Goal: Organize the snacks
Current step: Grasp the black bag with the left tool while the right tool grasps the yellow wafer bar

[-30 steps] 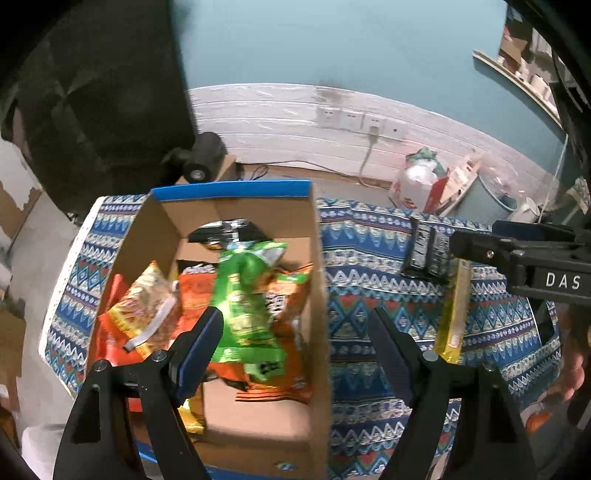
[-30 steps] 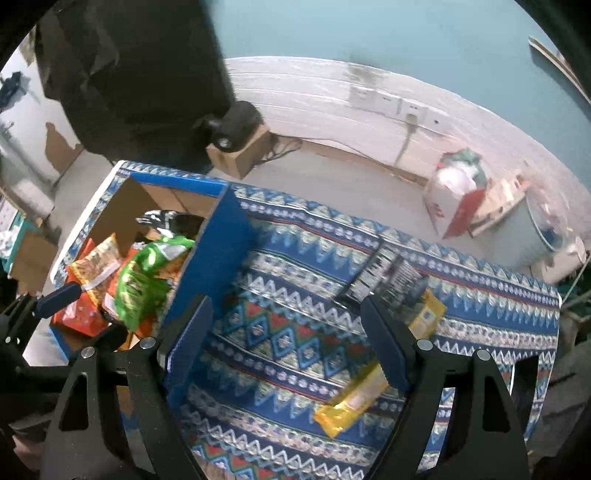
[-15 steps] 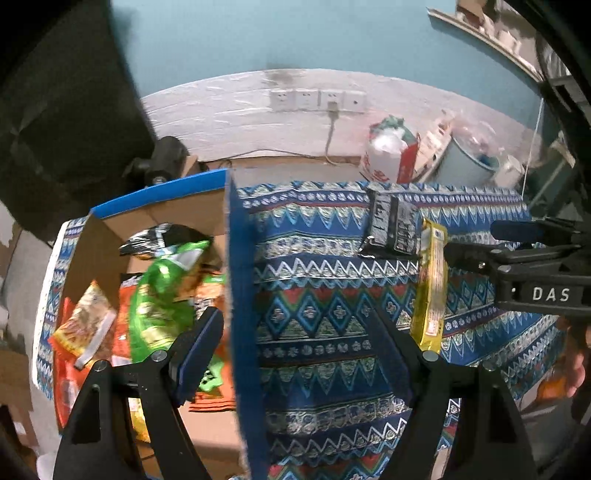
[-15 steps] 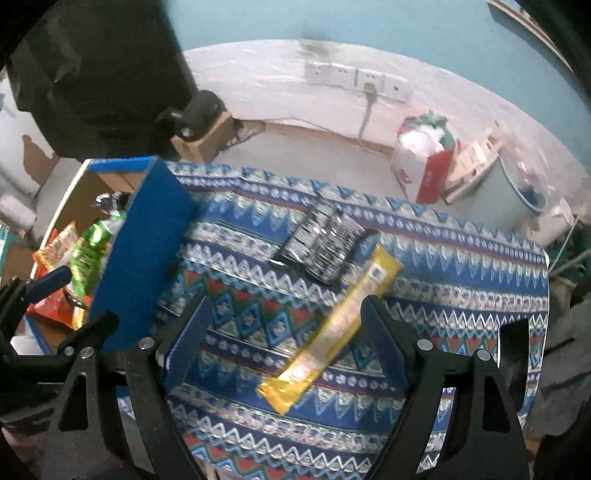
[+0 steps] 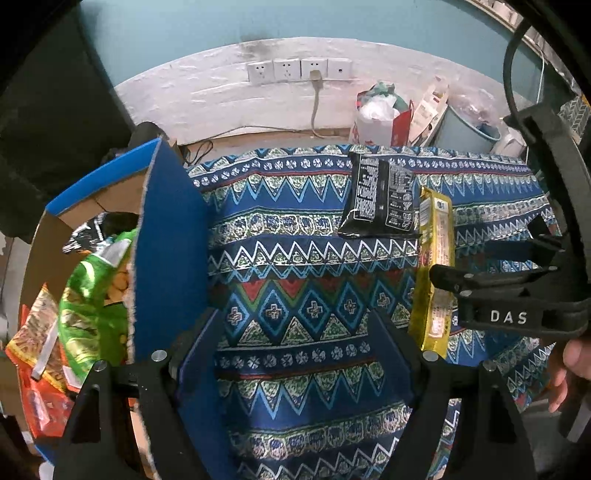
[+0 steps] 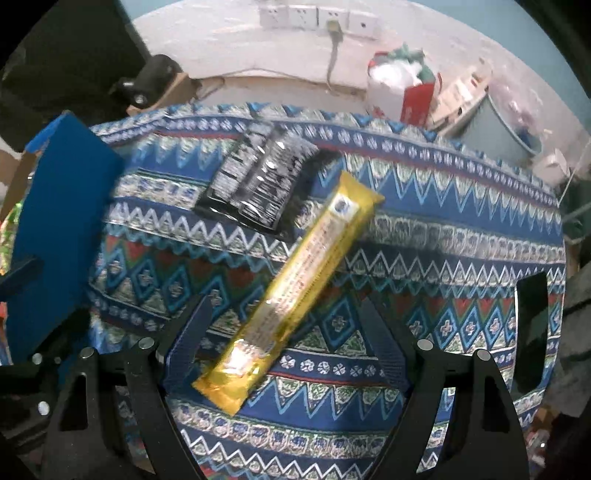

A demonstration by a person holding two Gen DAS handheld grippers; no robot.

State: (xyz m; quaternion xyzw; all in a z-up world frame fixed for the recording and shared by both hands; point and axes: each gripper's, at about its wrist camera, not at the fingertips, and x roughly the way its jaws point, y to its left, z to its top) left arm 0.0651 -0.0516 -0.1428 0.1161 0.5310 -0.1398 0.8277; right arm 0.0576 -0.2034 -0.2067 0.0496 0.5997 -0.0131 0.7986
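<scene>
A long yellow snack bar [image 6: 299,284] lies slantwise on the patterned tablecloth [image 6: 443,236], its near end between the fingers of my open right gripper [image 6: 284,328], which hangs above it without touching. Beside its far end rests a black snack packet [image 6: 258,184]. My left gripper [image 5: 295,339] is open over bare cloth, right of the cardboard box [image 5: 166,240] with blue outer walls. The box holds a green bag [image 5: 92,295] and orange packets [image 5: 33,332]. In the left wrist view the black packet [image 5: 380,199] and yellow bar [image 5: 436,266] lie to the right, with the right gripper's black body [image 5: 509,295] over the bar.
Behind the table stand a red-and-white bag [image 6: 399,88], a grey bin [image 6: 495,125] and a wall with power sockets [image 6: 317,16]. A small black device on a wooden block [image 6: 155,85] sits on the floor at the back left. A hand [image 5: 569,369] shows at the right edge.
Both grippers have sunk and shifted right, away from the box. The yellow bar has come in between the right gripper's fingers; the left gripper went from above the box's contents to over the cloth.
</scene>
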